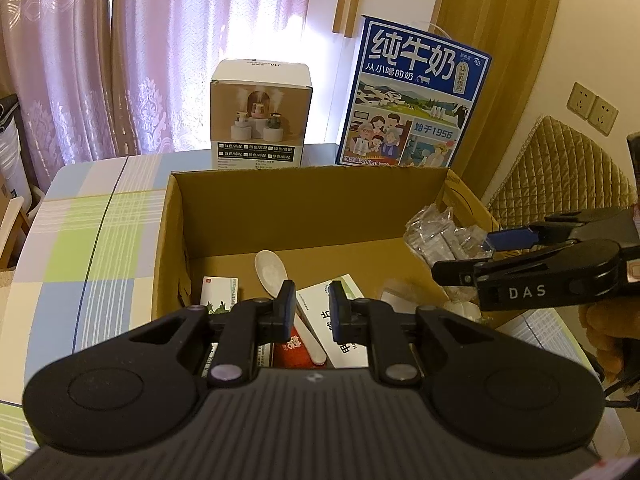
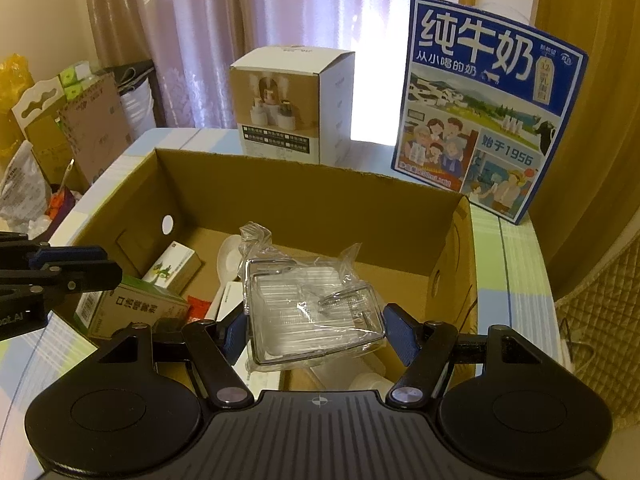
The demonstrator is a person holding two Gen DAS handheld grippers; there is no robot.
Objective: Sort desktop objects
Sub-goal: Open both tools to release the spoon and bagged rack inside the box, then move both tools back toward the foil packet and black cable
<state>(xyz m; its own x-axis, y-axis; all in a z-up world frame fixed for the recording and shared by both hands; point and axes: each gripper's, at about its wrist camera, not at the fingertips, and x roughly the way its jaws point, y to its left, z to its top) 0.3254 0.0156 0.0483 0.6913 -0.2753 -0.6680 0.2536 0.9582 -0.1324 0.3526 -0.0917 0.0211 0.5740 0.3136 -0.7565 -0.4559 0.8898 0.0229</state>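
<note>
Clear bagged plastic case (image 2: 316, 312), ribbed, crinkled wrap

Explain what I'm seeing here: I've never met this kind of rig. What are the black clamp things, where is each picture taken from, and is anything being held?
There is no robot. A person holds a two-finger tool in each hand, and a fisheye camera on each tool looks forward along its fingers.

In the left-hand view, the left gripper is open and holds nothing; the other tool enters from the right.

In the right-hand view, the right gripper clamps a clear plastic-wrapped case above the open cardboard box.

In the box lie a white spoon, small medicine boxes and leaflets. Behind it, on the checked tablecloth, stand a humidifier box and a blue milk carton.
</note>
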